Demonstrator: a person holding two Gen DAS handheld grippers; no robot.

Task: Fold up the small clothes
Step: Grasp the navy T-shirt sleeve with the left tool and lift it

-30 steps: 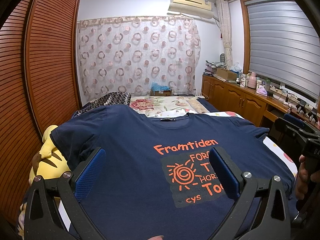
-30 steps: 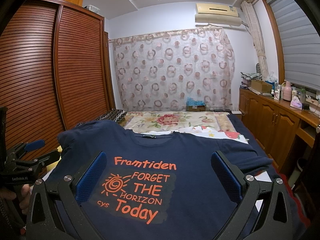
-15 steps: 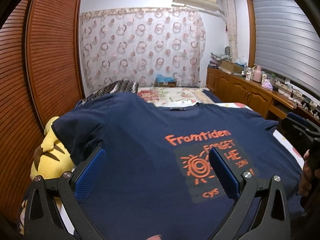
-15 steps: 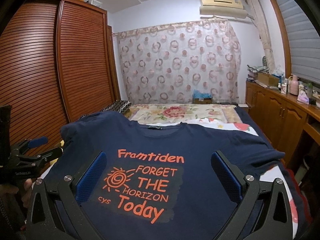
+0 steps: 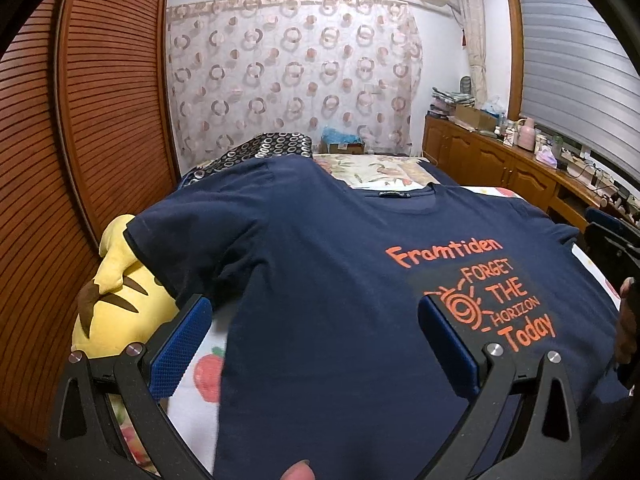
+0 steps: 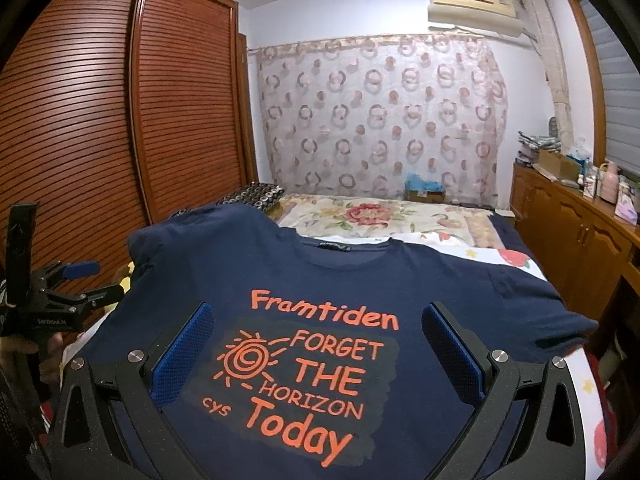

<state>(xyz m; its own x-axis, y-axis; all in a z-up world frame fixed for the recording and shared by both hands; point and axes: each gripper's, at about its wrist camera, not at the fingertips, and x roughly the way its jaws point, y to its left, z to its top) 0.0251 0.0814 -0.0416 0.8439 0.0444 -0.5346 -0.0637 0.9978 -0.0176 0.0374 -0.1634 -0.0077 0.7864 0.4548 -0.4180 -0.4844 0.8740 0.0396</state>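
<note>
A navy T-shirt (image 5: 320, 264) with orange print lies flat, front up, on the bed; it also shows in the right wrist view (image 6: 360, 280). My left gripper (image 5: 316, 340) is open and empty above the shirt's left side, near the left sleeve (image 5: 188, 248). My right gripper (image 6: 320, 352) is open and empty above the printed chest. The left gripper shows at the far left of the right wrist view (image 6: 76, 280).
A yellow plush toy (image 5: 120, 300) lies by the shirt's left sleeve. A brown slatted wardrobe (image 6: 80, 140) stands on the left. A wooden cabinet (image 6: 580, 240) with clutter runs along the right. A floral bedspread (image 6: 380, 216) lies beyond the collar.
My left gripper has moved left toward the shirt's left sleeve, so the print now sits at its right. My right gripper has barely moved. Both stay open.
</note>
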